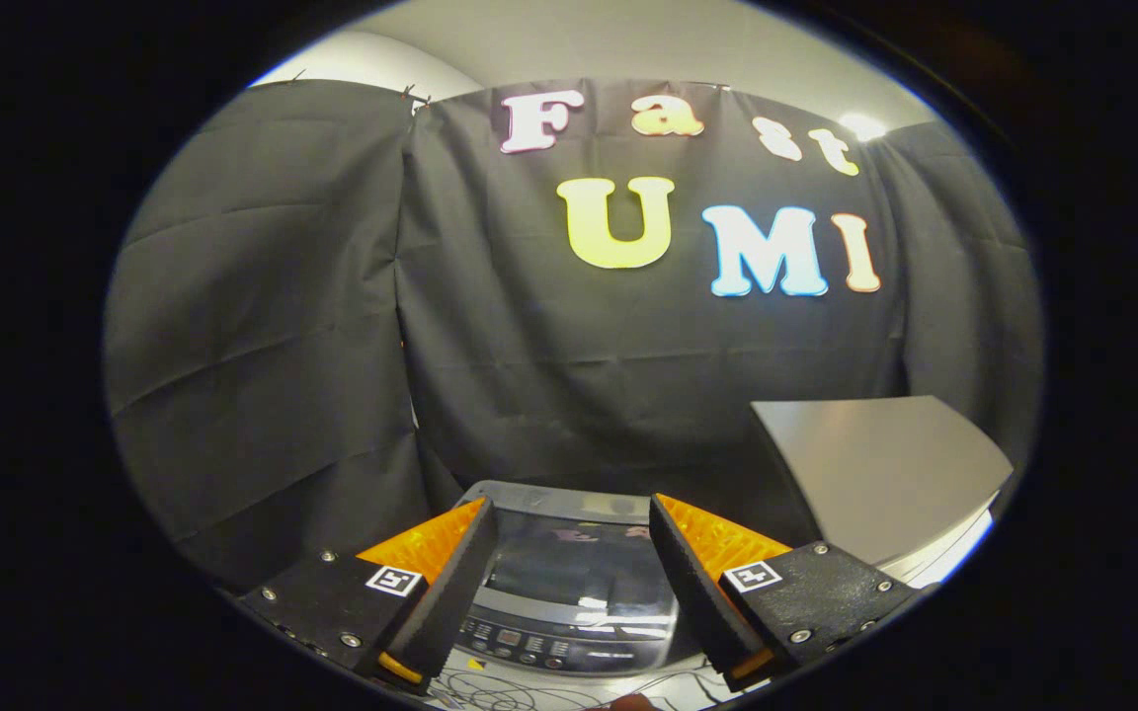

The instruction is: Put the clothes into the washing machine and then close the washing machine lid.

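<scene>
The gripper (572, 509) hangs wide, holding nothing; one washing machine (569, 602) sits below between its fingers, lid (569, 563) closed; one grey panel (875, 474) beyond the right.

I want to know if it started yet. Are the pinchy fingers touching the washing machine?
Apart. In the gripper view the gripper is open and empty, its fingers raised above the washing machine, whose closed lid shows between and beyond them.

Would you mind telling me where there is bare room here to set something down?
The grey tabletop right of the washing machine is bare. The machine's glass lid, seen between the open claw's fingers, is clear too. Nearer, around the control panel, loose cables crowd the surface.
</scene>
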`<state>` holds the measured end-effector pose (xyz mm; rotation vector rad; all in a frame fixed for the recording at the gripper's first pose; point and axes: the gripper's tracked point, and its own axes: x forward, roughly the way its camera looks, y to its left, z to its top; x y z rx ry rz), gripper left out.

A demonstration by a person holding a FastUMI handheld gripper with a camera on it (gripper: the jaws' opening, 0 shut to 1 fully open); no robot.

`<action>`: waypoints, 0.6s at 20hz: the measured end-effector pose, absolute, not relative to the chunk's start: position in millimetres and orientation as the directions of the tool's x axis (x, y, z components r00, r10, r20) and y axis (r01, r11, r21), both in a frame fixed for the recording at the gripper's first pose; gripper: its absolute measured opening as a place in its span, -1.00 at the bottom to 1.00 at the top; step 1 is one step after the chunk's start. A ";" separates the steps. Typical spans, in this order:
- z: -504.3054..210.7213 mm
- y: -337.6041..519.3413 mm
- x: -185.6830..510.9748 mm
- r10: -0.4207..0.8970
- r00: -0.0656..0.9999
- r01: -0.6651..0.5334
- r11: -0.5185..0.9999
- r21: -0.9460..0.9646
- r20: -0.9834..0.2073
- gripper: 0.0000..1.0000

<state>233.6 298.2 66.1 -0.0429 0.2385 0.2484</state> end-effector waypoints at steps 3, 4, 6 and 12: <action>79.2 247.5 206.3 0.228 0.953 -0.236 0.972 -0.015 -0.201 0.91; 81.9 230.8 196.8 0.221 0.956 -0.229 0.973 -0.020 -0.191 0.91; 86.3 196.9 181.0 0.204 0.963 -0.212 0.977 -0.029 -0.174 0.91; 100.8 121.0 136.3 0.167 0.976 -0.172 0.985 -0.024 -0.137 0.91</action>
